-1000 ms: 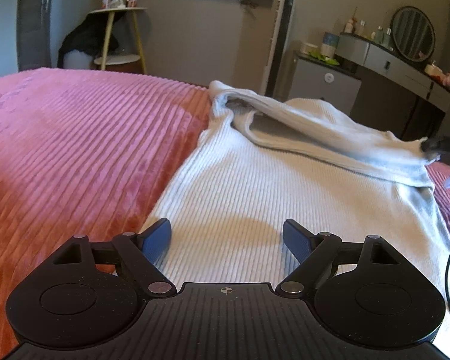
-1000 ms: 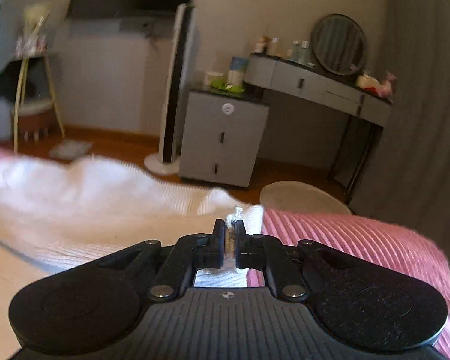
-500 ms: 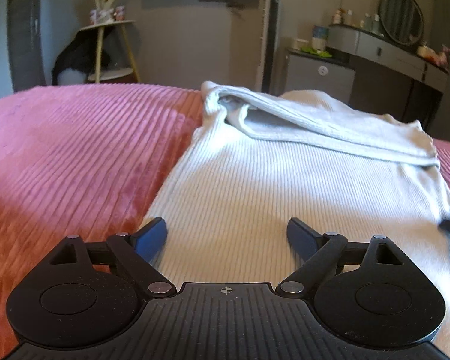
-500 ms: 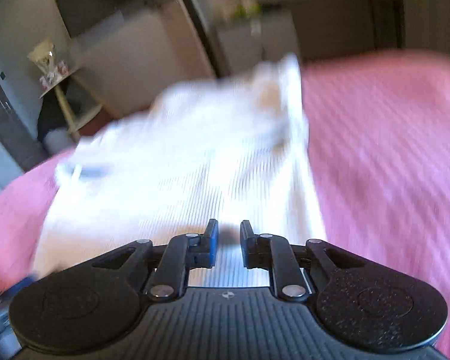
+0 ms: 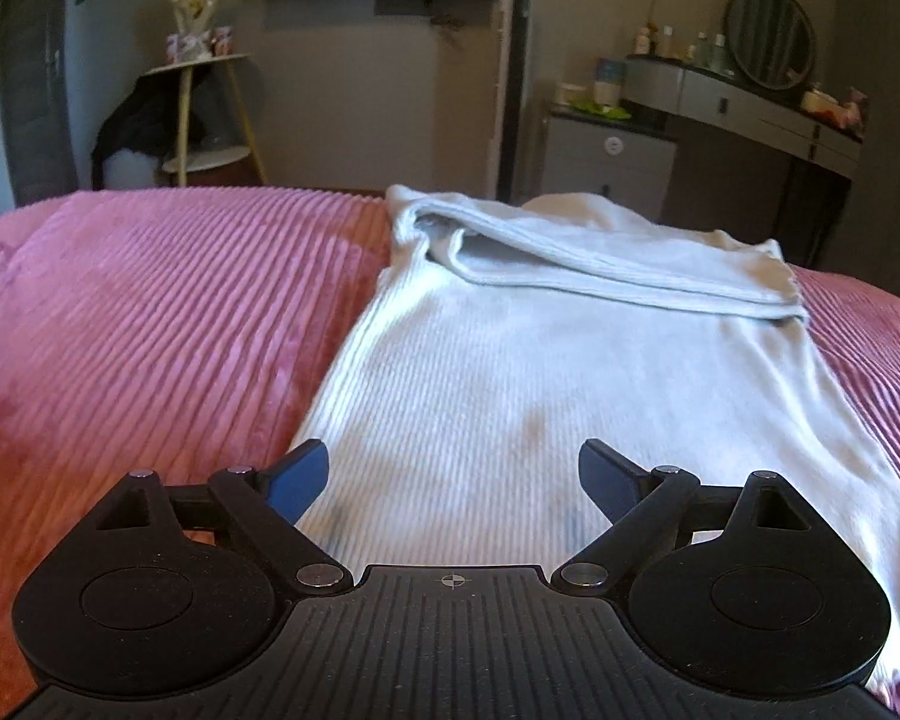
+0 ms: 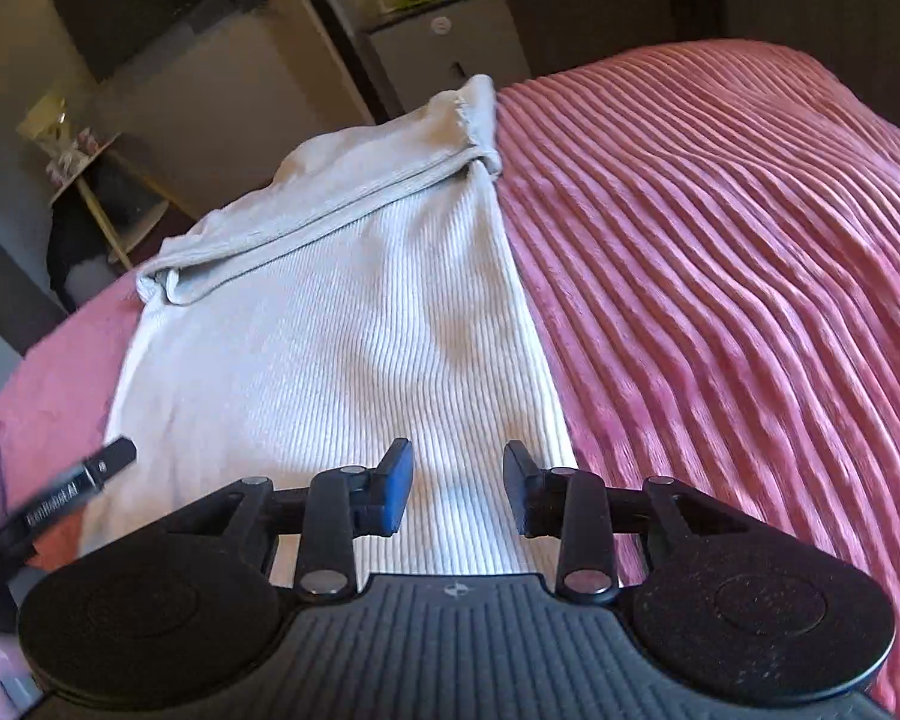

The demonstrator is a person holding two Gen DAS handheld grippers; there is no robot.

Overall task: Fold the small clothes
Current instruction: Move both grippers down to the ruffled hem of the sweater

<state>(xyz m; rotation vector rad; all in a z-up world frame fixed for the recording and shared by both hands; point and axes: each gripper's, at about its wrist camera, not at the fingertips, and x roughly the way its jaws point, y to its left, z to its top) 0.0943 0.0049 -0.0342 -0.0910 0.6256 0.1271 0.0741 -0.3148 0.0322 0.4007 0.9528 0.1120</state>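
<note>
A white ribbed garment (image 5: 540,372) lies flat on the pink ribbed bedspread (image 5: 150,330), with a sleeve (image 5: 600,276) folded across its far end. My left gripper (image 5: 453,474) hovers over the garment's near left part, open wide, with nothing between its fingers. In the right wrist view the same garment (image 6: 330,330) runs away from me. My right gripper (image 6: 457,483) is above its near right edge. Its jaws are opening and nothing is between them. A finger of the left gripper (image 6: 90,474) shows at the left edge of that view.
Beyond the bed stand a round side table (image 5: 201,114) with a bouquet, a tall slim column (image 5: 513,78), a grey cabinet (image 5: 609,156) and a dressing table with a round mirror (image 5: 768,39). Pink bedspread (image 6: 720,300) stretches wide to the right of the garment.
My right gripper let go of the white fabric it pinched at the far end, swung back over the garment's near edge, rolled, and its jaws parted. My left gripper shifted a little and spread slightly wider.
</note>
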